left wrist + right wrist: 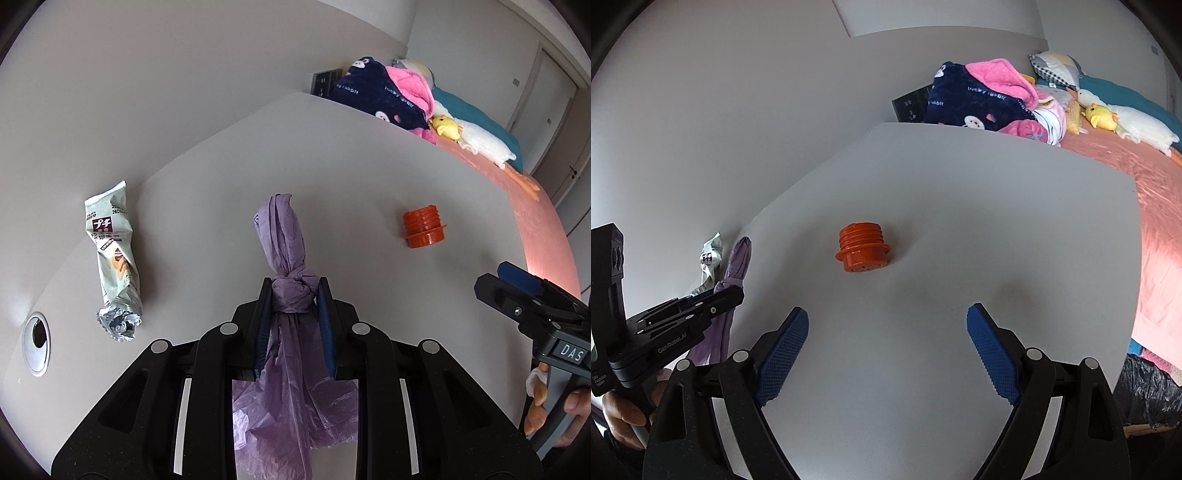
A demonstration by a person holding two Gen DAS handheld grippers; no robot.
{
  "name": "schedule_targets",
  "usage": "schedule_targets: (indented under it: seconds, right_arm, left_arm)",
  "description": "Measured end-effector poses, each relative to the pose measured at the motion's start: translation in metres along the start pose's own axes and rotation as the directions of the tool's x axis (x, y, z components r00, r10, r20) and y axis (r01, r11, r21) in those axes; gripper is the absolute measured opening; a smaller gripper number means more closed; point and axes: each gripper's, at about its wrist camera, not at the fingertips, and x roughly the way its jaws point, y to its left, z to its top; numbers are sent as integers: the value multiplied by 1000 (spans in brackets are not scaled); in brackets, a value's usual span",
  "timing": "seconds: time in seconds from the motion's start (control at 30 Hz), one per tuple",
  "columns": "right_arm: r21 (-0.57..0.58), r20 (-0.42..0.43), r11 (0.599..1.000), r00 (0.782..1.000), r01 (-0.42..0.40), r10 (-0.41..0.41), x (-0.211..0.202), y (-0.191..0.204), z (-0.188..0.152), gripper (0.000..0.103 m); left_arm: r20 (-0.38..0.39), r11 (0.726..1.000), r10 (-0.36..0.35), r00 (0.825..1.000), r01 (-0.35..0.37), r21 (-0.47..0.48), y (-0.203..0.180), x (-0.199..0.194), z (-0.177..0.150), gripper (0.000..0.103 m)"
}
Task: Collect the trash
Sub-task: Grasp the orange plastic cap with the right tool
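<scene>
The left gripper point(294, 295) is clamped on the knotted, thin purple plastic bag point(286, 236), with the knot pinched between the two blue pads. The bag's tail lies on the table beyond the fingertips, and its loose body trails back under the gripper. The right gripper point(887, 325) hovers with its jaws wide apart and holds nothing. It faces the orange threaded plastic cap point(863, 248), which stands on the table beyond its fingertips and apart from them

Risks from this state:
- The film is thin and slippery. A grip beside the knot rather than on it would probably let the bag slide out on lifting
- The trailing body of the bag could drag across the table and displace other items
- The cap is rigid and round. An off-centre closure would likely squirt it sideways or set it rolling towards the right edge, beyond which lies the bed
- The crumpled pale green snack wrapper with a foil end point(116, 258) lies to the left, near the wall, and is not yet collected. It is light and easily pushed away

Surface: a plain white table point(960, 206) set against a white wall, with a metal cable grommet point(36, 343) at near left. Room: a bedroom. The bed with a pink cover point(1160, 221) stands at right, carrying a navy and pink blanket point(975, 99) and soft toys at its far end. A black plastic bag point(1152, 391) shows at near right, below the table edge
</scene>
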Motion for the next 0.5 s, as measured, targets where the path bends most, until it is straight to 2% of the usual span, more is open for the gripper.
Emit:
schedule_targets:
  seconds: [0.23, 0.5]
  right_arm:
    - [-18, -20, 1000, 1000, -3, 3, 28, 14, 17, 80]
    - [-11, -36, 1000, 999, 4, -5, 56, 20, 31, 75]
  left_arm:
    - [-13, 999, -12, 1000, 12, -41, 11, 4, 2, 23]
    - [-34, 998, -14, 999, 12, -55, 15, 13, 5, 23]
